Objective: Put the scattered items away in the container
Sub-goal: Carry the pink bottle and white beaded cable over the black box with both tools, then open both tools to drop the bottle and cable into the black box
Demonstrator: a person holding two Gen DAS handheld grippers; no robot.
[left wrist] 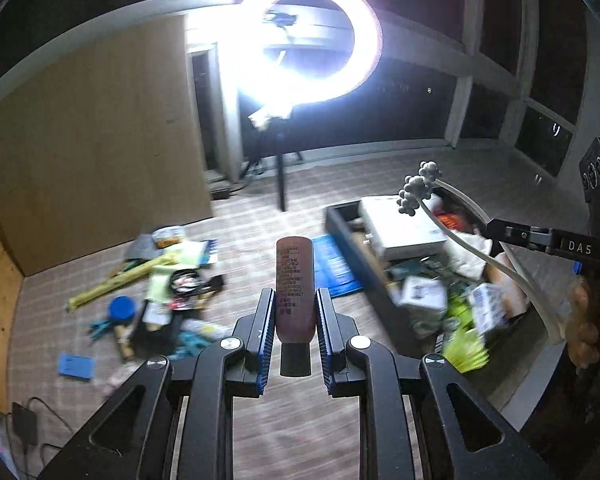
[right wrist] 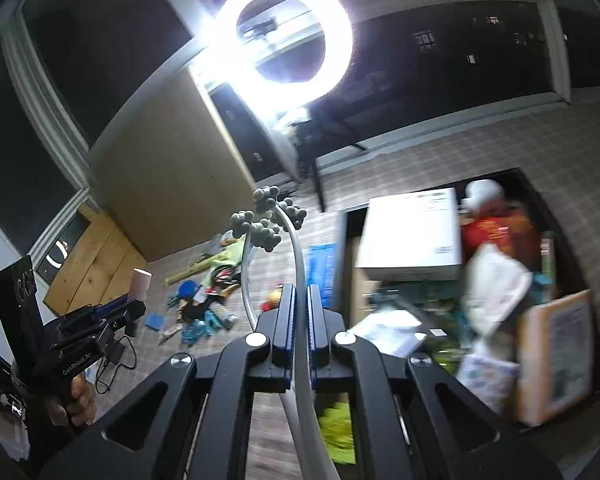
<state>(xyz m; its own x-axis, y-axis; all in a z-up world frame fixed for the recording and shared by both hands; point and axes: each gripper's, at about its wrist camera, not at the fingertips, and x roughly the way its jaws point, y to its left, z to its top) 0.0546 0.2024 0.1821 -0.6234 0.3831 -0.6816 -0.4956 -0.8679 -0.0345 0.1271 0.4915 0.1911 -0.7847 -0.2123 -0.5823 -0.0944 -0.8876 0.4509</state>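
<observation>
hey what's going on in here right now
A person is tidying floor clutter into a dark bin, a gripper in each hand. The left gripper is shut on a brown tube. The right gripper is shut on a white stem with grey berries. A pile remains on the floor.

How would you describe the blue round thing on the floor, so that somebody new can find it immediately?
Start from the bright ring light and look down to the floor, then left to the pile of scattered items. At the pile's lower left edge, just below the long yellow roll, lies the round blue lid. It is the only solid blue circle there; the other blue pieces are flat and rectangular.
</observation>
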